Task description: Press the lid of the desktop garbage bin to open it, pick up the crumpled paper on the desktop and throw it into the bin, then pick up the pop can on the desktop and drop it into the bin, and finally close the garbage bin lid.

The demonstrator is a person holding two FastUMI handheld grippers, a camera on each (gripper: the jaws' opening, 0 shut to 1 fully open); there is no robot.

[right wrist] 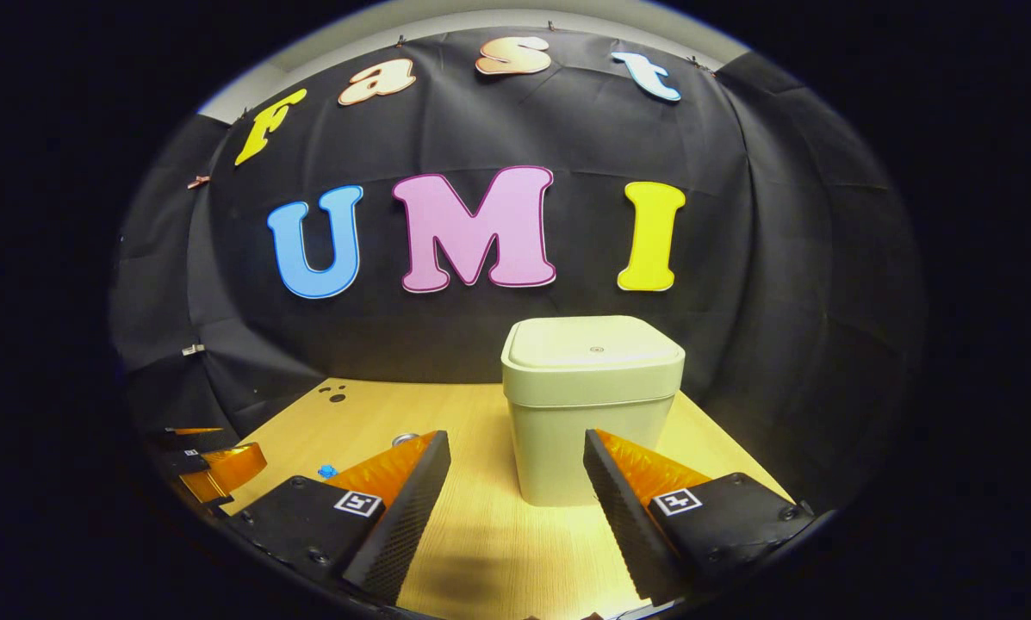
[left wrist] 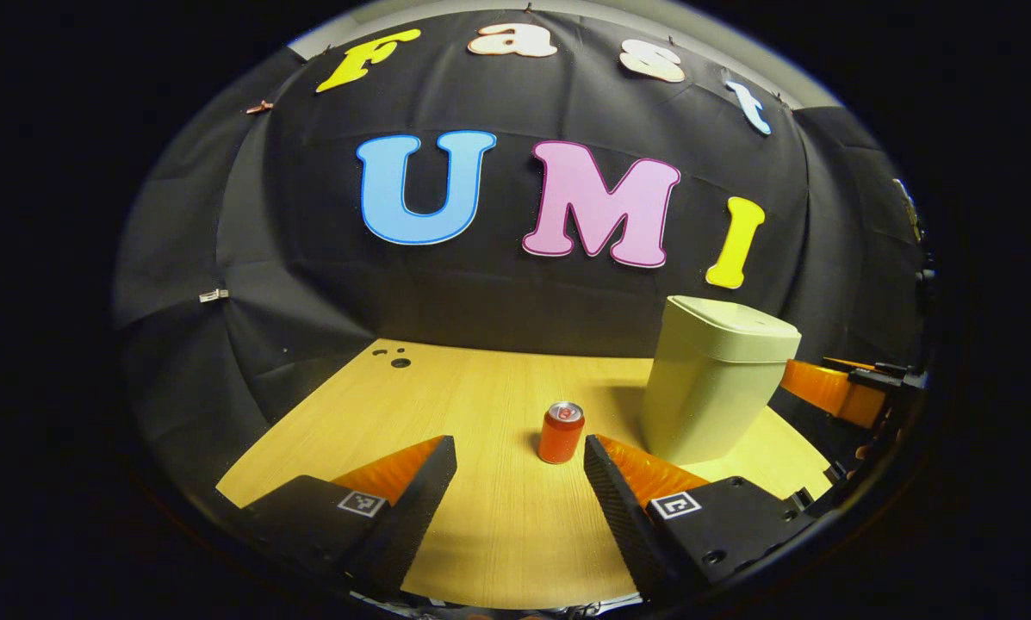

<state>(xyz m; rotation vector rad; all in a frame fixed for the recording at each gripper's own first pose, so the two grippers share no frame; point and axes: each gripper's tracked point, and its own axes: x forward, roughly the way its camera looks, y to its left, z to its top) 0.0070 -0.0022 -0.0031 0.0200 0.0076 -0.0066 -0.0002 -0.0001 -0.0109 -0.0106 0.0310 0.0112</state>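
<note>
Lid down on the garbage bin (right wrist: 591, 405), so the very first step, the press, looks not yet done; the right gripper (right wrist: 517, 508) hangs above the wooden desktop (right wrist: 489, 551) with its fingers spread wide and nothing between them, and the bin stands dead ahead, just beyond the fingertips and framed in the gap; that squared-up line makes sense if this hand is the one to go for the lid (right wrist: 593, 343), whose flat top sits higher than the tips, so I'd judge a lift and a push forward come first. Over on the other side, the left gripper (left wrist: 520, 508) is just as wide and just as empty; the pop can (left wrist: 561, 432) stands upright on the desktop a little past its fingertips, nearer the right-hand finger than the left, and the bin rises ahead and off to the right of that finger, close beside the can but apart from it; parked like this, the left hand seems to be waiting with the can already in its sights. From the right gripper view just the can's top peeks over the left-hand finger, with a small blue object (right wrist: 326, 471) on the desk beside that finger; the crumpled paper I cannot make out, so which hand will fetch it is anyone's guess.
</note>
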